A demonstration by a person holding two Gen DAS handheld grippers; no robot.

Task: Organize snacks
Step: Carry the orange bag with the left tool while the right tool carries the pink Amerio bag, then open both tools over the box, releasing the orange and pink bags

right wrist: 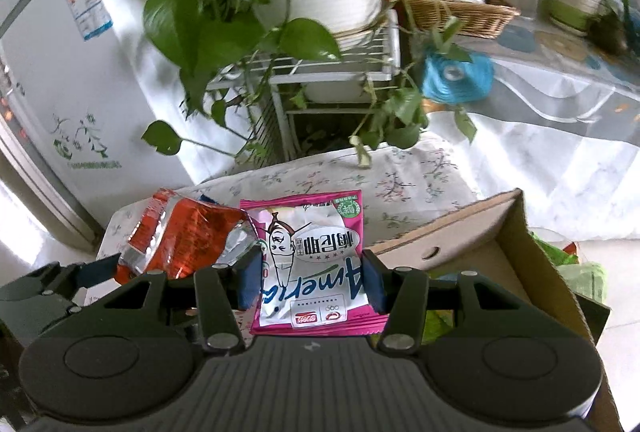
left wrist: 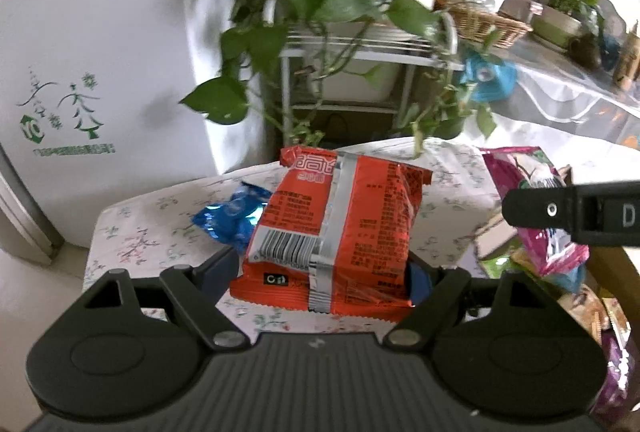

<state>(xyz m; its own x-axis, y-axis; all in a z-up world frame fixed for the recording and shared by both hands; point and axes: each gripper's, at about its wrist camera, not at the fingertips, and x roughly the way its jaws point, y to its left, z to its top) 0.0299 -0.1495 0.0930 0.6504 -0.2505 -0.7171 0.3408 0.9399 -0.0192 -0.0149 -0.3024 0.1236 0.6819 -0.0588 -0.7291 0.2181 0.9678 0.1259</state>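
My left gripper [left wrist: 324,272] is shut on an orange snack packet [left wrist: 340,224], held barcode side up above the floral-cloth table [left wrist: 160,216]. A blue snack packet [left wrist: 232,218] lies on the cloth just behind it. My right gripper [right wrist: 312,272] is shut on a pink and white snack packet [right wrist: 316,256], held upright above the table. The orange packet [right wrist: 180,236] shows at its left, with the left gripper's fingers [right wrist: 96,268] below it. In the left wrist view the pink packet [left wrist: 536,216] and a finger of the right gripper [left wrist: 560,211] are at the right.
An open cardboard box [right wrist: 500,232] stands at the right with green packets beside it; several more snack bags [left wrist: 600,312] lie there. Behind the table are a potted vine on a white wire rack [right wrist: 328,71], a white fridge [left wrist: 80,71] and a wicker basket [right wrist: 460,11].
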